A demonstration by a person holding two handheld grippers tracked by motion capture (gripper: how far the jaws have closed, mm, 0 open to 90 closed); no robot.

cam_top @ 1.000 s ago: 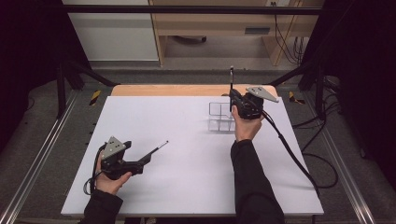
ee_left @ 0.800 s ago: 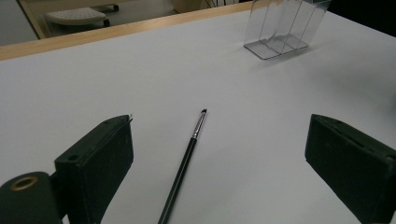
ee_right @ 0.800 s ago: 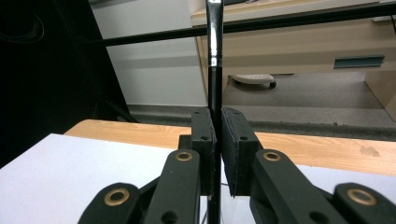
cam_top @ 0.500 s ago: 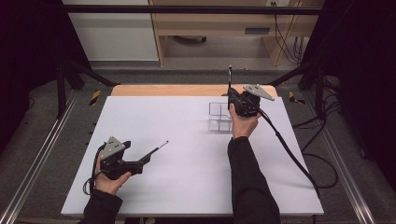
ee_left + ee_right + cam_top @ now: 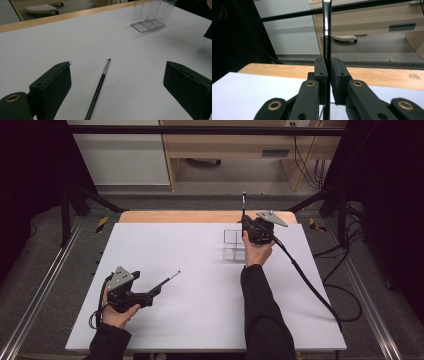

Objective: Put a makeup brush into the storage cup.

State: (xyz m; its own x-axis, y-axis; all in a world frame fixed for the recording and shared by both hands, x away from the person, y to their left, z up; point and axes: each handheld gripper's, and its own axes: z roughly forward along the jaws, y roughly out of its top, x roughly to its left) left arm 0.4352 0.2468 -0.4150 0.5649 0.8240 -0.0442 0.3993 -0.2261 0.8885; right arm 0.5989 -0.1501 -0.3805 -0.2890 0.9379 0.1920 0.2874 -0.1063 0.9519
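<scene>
Two slim makeup brushes, black handles, silver ferrules. First brush (image 5: 326, 50) upright, pinched at handle between closed pads of right gripper (image 5: 327, 75), ferrule end up, near table's far right corner, right at clear divided organizer (image 5: 234, 245). Organizer: transparent, compartments side by side, standing upright on white table top toward far edge. Second brush (image 5: 98, 87) lying flat near front left corner, tip toward organizer, between spread jaws of left gripper (image 5: 117, 92), untouched by pads.

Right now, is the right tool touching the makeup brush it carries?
Touching. The right gripper view shows the right tool with both black pads clamped flat against the upright makeup brush, no gap on either side.
</scene>
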